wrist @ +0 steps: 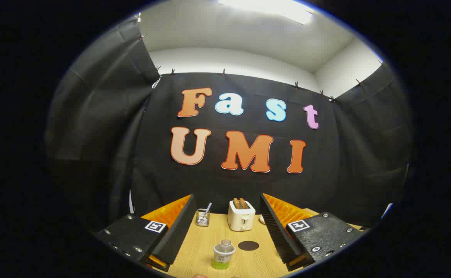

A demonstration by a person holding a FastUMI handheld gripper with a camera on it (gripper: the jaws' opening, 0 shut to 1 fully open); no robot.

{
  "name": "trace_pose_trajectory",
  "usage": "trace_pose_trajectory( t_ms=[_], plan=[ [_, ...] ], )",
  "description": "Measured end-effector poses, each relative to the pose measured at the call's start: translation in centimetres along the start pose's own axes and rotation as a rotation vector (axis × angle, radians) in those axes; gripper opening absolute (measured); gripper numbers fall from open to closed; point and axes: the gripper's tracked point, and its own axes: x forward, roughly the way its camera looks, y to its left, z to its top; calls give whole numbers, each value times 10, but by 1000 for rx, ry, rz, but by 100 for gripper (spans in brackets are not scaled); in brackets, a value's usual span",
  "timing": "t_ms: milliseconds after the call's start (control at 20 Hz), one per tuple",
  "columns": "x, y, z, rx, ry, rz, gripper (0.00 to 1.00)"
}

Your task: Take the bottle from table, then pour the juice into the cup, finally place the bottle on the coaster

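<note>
Now bottle [223, 253] upright between open hand-held gripper [225, 226] fingers, untouched.

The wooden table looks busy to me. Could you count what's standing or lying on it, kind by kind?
Clear plastic bottle with green juice, between the open tool's fingers: 1
Dark round coaster: 1
White toaster holding toast: 1
Small clear glass cup with a stick in it: 1
Pale round item behind the right finger, mostly hidden: 1
Total: 5

right finger [275, 227] hides most of a pale object [262, 219] | kind unclear
</note>
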Motion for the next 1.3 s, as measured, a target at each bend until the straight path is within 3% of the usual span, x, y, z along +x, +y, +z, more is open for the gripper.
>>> trace_pose_trajectory(
  t_ms=[500,800,1300],
  plan=[
    [8,-6,0,94,-37,31,98],
    [8,3,6,52,-86,66,98],
    [13,10,-46,81,-25,64,98]
  ],
)
